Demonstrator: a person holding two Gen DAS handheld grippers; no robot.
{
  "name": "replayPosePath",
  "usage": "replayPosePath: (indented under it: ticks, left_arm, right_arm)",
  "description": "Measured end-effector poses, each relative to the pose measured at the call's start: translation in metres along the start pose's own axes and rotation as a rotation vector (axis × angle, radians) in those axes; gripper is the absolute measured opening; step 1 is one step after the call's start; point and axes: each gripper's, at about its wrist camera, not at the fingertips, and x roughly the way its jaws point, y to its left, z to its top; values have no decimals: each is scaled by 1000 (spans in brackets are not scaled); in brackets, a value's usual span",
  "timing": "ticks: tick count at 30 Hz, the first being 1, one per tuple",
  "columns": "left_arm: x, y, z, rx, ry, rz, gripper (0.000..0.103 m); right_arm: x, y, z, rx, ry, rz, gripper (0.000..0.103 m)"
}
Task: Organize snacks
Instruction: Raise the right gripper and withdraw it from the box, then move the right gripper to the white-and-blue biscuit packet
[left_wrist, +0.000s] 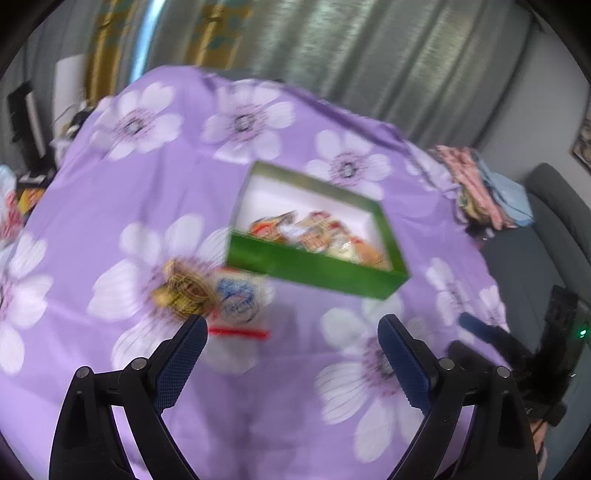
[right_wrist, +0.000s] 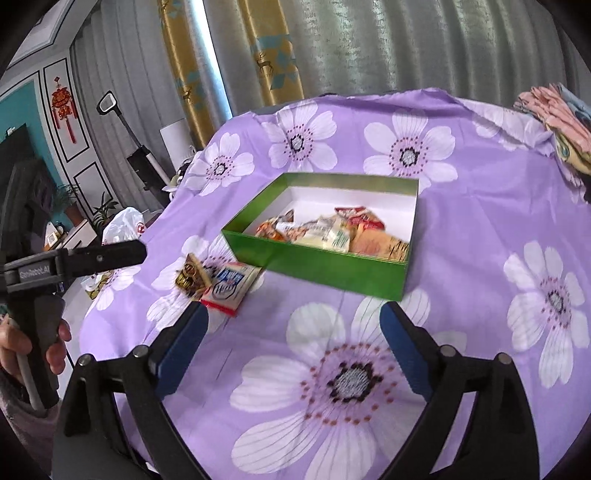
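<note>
Green box holds snacks; gold packet, white sachet beside it; both claws agape, empty.

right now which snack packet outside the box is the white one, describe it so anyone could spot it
Find the green box on the purple flowered cloth. Just off its near left corner two packets lie on the cloth side by side. The white packet is the one nearer the box, flat, with a blue round logo and a red strip along its near edge; its neighbour is the gold and brown packet.
</note>
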Motion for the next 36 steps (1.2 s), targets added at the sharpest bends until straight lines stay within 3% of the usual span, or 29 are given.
replayPosePath:
  ticks: [3,7,13,25,36]
  left_arm:
    - [7,15,-18,-16,32,13,94]
    - [24,28,-37,-79,98,-90,93]
    - [49,31,-40,-128,133,-174,93]
    - [108,55,-22,-167,178,-127,93]
    - [121,59,6,-146,132,-109,93]
  right_arm:
    - [6,4,-10,13,20,20,95]
    - [20,9,-19,27,53,32,95]
    - [46,21,-28,-6,116,27,95]
    - [83,26,-29,-37,178,44,95]
    - [139,38,-14,-52,246,121,91]
